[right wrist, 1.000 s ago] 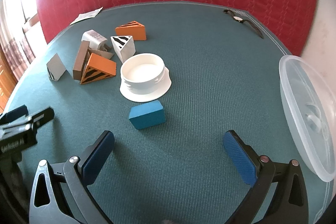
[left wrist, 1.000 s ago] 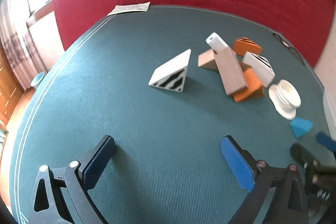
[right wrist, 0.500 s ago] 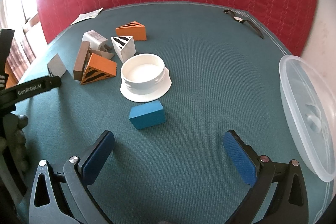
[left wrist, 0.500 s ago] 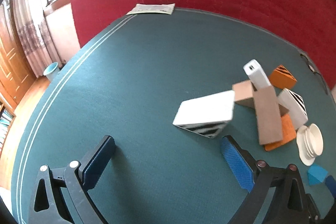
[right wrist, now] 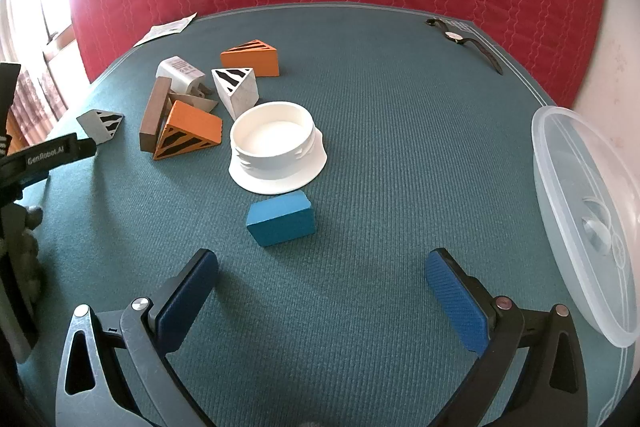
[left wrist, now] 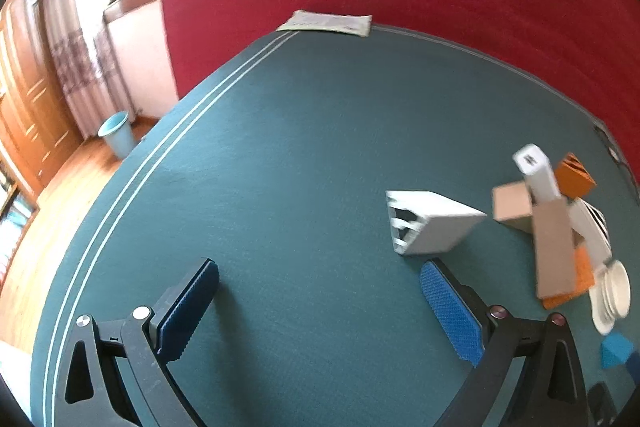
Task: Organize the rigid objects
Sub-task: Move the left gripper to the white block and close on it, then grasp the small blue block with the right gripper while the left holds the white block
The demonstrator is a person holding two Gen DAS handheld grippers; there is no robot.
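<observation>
My left gripper (left wrist: 320,303) is open and empty above the green table; it also shows at the left edge of the right wrist view (right wrist: 44,159). A white striped wedge (left wrist: 430,223) lies just beyond its right finger; it also shows in the right wrist view (right wrist: 100,125). Behind it is a pile: a brown block (left wrist: 552,247), a white charger (left wrist: 538,173), orange wedges (left wrist: 576,177). My right gripper (right wrist: 320,295) is open and empty, a little short of a blue block (right wrist: 282,217). A white round dish (right wrist: 278,151) stands beyond that, by an orange striped wedge (right wrist: 188,135) and a white striped wedge (right wrist: 236,89).
A clear plastic lid (right wrist: 588,211) lies at the table's right edge. A wristwatch (right wrist: 464,41) and a paper slip (left wrist: 328,23) lie at the far edge. A blue bin (left wrist: 118,137) stands on the wooden floor left of the table (left wrist: 280,147).
My left gripper has swung left and moved closer to the white striped wedge, which now sits by its right finger. The right gripper has not moved.
</observation>
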